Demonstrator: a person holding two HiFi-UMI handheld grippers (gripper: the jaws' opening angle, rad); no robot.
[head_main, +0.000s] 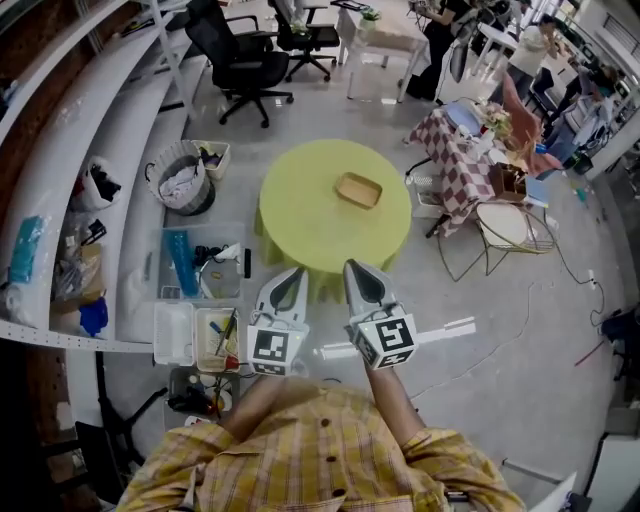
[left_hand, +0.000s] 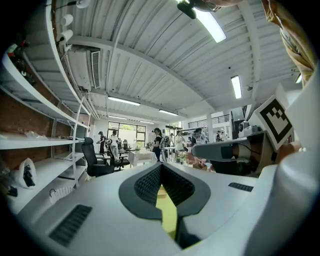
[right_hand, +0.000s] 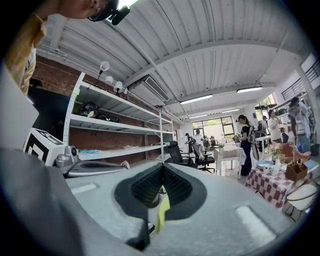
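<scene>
Both clenched empty, left tool (head_main: 296, 273) and right tool (head_main: 353, 267) point at the table (head_main: 300, 215); its wooden tray (head_main: 358, 189) lies ahead, nearer the right tool.

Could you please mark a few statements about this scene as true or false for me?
1. A tan tray lies on the round table with the yellow-green cloth. True.
2. The left gripper is shut on the tray. False: its jaws are together on nothing, and it is held short of the table, beside the right gripper.
3. A table with a checked cloth stands to the right of the round table in the head view. True.
4. A black office chair stands on the round table. False: it stands on the floor beyond the table.
</scene>
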